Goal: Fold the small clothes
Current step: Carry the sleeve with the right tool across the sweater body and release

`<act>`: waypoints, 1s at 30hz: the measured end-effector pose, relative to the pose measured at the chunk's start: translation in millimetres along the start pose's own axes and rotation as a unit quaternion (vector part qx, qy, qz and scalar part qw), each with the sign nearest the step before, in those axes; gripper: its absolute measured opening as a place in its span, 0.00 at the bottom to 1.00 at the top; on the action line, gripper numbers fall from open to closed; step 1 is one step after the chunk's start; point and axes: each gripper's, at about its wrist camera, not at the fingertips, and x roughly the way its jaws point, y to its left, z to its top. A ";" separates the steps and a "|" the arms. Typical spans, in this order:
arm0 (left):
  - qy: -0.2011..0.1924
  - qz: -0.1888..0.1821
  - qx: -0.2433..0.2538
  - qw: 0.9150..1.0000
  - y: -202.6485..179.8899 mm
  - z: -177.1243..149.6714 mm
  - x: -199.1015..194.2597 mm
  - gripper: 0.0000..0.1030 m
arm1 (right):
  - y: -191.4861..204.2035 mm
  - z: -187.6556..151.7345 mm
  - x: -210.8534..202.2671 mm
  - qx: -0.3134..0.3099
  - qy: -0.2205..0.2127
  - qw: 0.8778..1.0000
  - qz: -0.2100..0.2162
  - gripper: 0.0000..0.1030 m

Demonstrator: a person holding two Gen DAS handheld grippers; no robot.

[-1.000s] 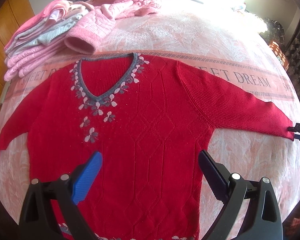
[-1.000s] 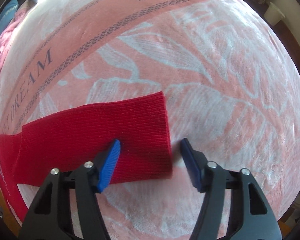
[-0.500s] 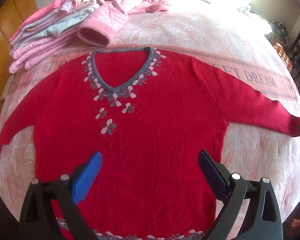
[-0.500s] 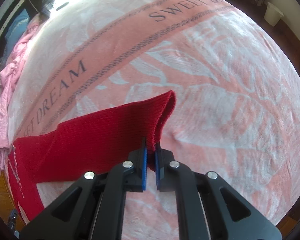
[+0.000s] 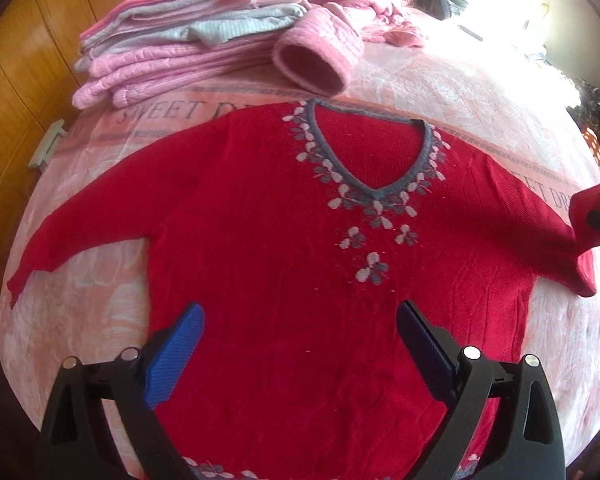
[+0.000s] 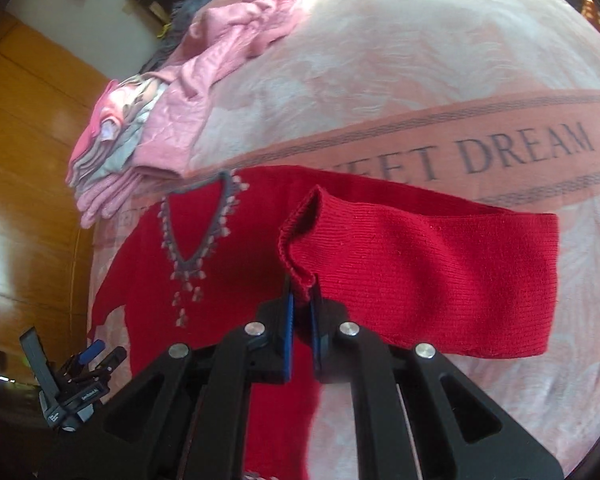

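Over on the bed a stack of folded clothes sits done, and I'm early on the red sweater: right tool pinching the sleeve cuff folded inward, left tool spread above the hem.

A bed under a pink leaf-patterned blanket lettered "SWEET DREAM" fills the room. Orange wood panelling stands at nine o'clock, a white wall at eleven, and hard daylight floods in from one o'clock.
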 end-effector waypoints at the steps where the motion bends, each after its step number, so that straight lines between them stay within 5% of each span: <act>1: -0.002 0.001 -0.004 1.000 9.3 -0.4 -0.7 0.94 | 19.9 4.9 15.3 -0.006 0.006 1.000 0.015 0.05; 7: 0.000 0.000 -0.028 1.000 58.7 -5.2 0.1 0.94 | 120.6 4.8 87.4 -0.041 0.046 0.996 0.071 0.06; 12: 0.002 -0.004 -0.039 0.999 84.5 -7.3 3.8 0.94 | 161.3 5.0 139.9 -0.053 0.077 0.993 0.067 0.12; 14: 0.004 -0.011 -0.036 0.999 87.7 -6.4 6.4 0.94 | 159.4 2.7 147.2 -0.040 0.085 0.994 0.061 0.34; 18: 0.012 -0.043 -0.036 0.998 82.0 -1.4 14.3 0.94 | 141.9 -3.5 124.6 -0.022 0.061 0.996 0.060 0.38; 21: 0.019 -0.070 -0.029 0.997 59.6 10.1 25.8 0.94 | 116.3 -16.5 104.5 -0.013 0.043 0.999 0.027 0.74; 30: 0.041 -0.098 0.006 0.994 -44.6 50.7 88.6 0.94 | 34.9 -60.9 47.8 -0.001 0.014 1.000 -0.016 0.74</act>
